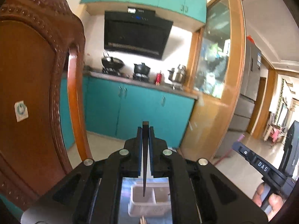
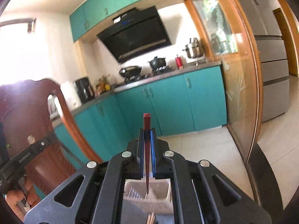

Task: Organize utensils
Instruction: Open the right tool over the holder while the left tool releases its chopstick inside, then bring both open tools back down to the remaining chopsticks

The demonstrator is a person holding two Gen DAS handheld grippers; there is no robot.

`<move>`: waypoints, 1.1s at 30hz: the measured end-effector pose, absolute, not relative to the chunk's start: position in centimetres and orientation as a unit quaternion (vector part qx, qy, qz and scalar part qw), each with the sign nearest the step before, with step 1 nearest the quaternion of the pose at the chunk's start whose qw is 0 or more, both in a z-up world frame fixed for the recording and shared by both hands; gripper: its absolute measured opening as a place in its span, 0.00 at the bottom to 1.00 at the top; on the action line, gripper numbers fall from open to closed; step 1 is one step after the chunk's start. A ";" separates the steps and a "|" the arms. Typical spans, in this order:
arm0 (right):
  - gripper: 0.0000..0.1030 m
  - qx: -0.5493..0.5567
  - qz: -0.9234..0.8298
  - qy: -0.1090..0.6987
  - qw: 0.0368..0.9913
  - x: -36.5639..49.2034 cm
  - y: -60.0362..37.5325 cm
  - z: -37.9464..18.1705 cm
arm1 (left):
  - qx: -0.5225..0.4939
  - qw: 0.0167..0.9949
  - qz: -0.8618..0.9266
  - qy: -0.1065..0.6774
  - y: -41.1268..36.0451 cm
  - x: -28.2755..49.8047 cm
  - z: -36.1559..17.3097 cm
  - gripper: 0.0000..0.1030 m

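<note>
My left gripper (image 1: 145,130) is shut on a dark brown chopstick (image 1: 145,160), held upright with its thin tip down over a white divided utensil holder (image 1: 139,205). My right gripper (image 2: 147,132) is shut on a red-brown chopstick (image 2: 147,149), also upright, with its tip hanging over the same white holder (image 2: 162,192). Pale wooden chopstick ends lie below the holder in the left wrist view (image 1: 143,220) and in the right wrist view (image 2: 151,218). The right gripper's body (image 1: 261,166) shows at the right of the left wrist view.
A carved wooden chair back (image 1: 37,93) stands close on the left and shows in the right wrist view (image 2: 37,130). Teal kitchen cabinets (image 1: 138,110), a counter with pots (image 1: 112,63) and a glass partition (image 1: 214,59) lie ahead.
</note>
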State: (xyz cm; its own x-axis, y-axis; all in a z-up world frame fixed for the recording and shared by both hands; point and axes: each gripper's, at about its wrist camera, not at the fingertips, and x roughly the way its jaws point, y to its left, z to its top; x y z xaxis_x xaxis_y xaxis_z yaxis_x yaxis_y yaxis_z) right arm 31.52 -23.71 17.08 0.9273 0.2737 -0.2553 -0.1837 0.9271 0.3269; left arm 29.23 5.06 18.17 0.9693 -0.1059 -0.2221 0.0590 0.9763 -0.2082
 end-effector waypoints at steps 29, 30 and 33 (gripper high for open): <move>0.27 0.127 0.138 0.223 0.957 24.2 -25.0 3.1 | -0.124 0.968 -0.010 0.219 6.2 25.6 2.9 0.32; 0.27 0.120 0.144 0.265 0.946 24.8 -24.0 0.9 | -0.121 0.964 -0.011 0.236 6.3 25.9 2.1 0.32; 0.27 0.074 0.157 0.408 0.896 27.6 -19.7 -6.4 | -0.108 0.944 -0.013 0.310 6.1 27.8 -0.8 0.32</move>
